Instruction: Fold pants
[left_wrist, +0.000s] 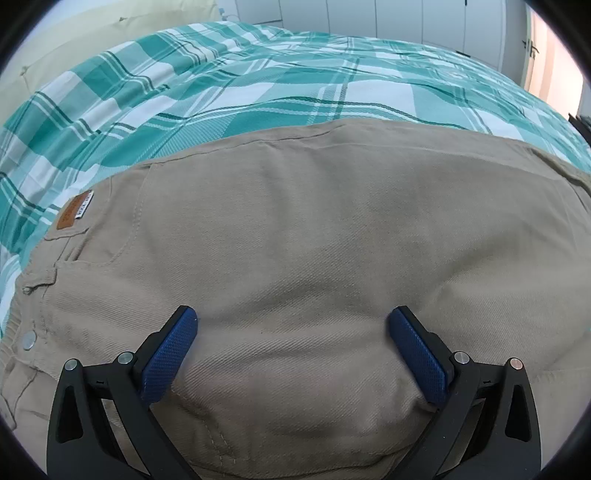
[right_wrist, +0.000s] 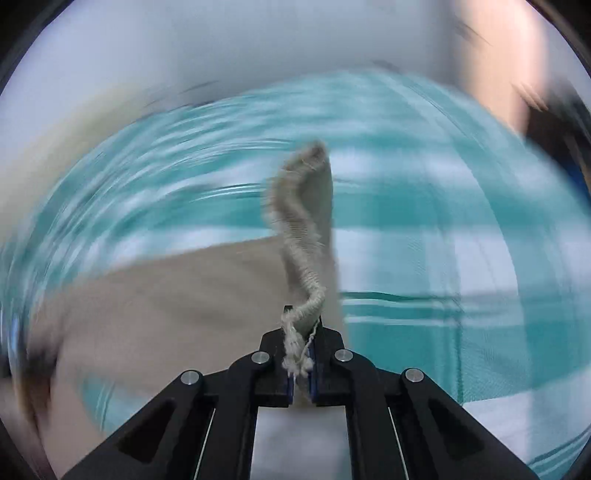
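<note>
Pants (left_wrist: 295, 240) on plaid bedspread (left_wrist: 221, 81), left hand-held gripper (left_wrist: 291, 325) spread wide, right hand-held gripper (right_wrist: 301, 332) clamping frayed hem (right_wrist: 301, 229).

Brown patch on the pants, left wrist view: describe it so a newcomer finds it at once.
Start at the teal plaid bedspread, then the khaki pants lying on it. On their left edge is the brown patch, the only dark leather-like rectangle, edged by a small white tag.

A bedroom in a home.
I see a bed (left_wrist: 258, 96) under a teal-and-white plaid cover filling mid-frame, a cream padded headboard (left_wrist: 55, 48) at upper left, and white wardrobe doors (left_wrist: 388, 16) along the top edge.
</note>
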